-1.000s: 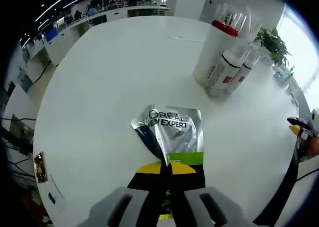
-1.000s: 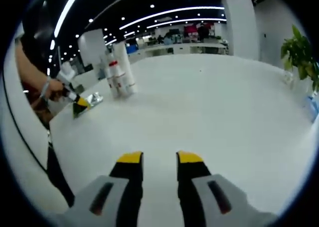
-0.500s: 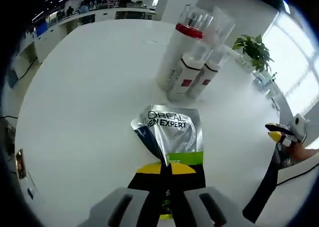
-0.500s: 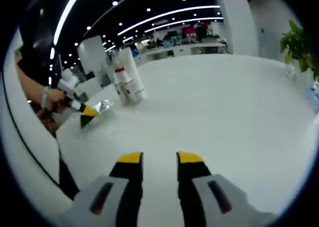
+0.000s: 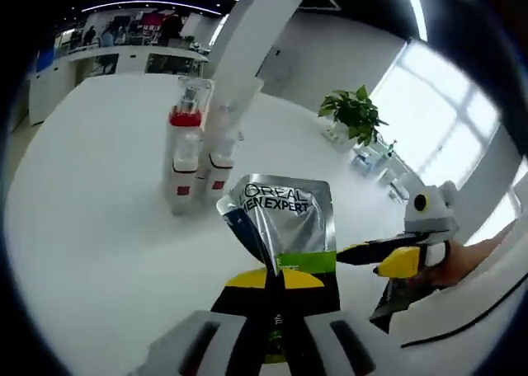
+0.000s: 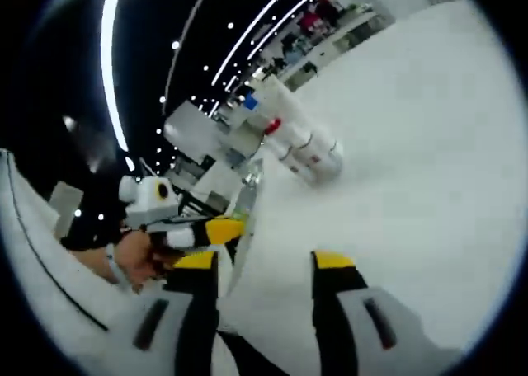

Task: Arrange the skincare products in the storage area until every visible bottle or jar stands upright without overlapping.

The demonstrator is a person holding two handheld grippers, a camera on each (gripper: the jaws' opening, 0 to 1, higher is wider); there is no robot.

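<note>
The sachet (image 5: 285,223), silver foil printed "L'OREAL MEN EXPERT" with a green band low down, is clamped by its lower edge in the left tool (image 5: 275,279), whose yellow-tipped jaws are pressed together on it. It is held up off the desk (image 5: 91,227), its face toward the camera.

In the left gripper view, a cluster of white bottles (image 5: 196,157) with red bands stands upright on the desk at 10 o'clock from the sachet, packed together and touching. A potted plant (image 5: 355,114) sits at 1 o'clock, near the desk's far edge by the windows.

The right tool (image 5: 388,260) enters the left gripper view at 3 o'clock, its yellow tips just beside the sachet's right edge; a hand (image 5: 462,260) grips it.

In the right gripper view, the right tool (image 6: 264,262) has its jaws parted with nothing between them. The sachet (image 6: 247,203) appears edge-on just above the left jaw, and the bottles (image 6: 305,153) lie toward 12 o'clock.
</note>
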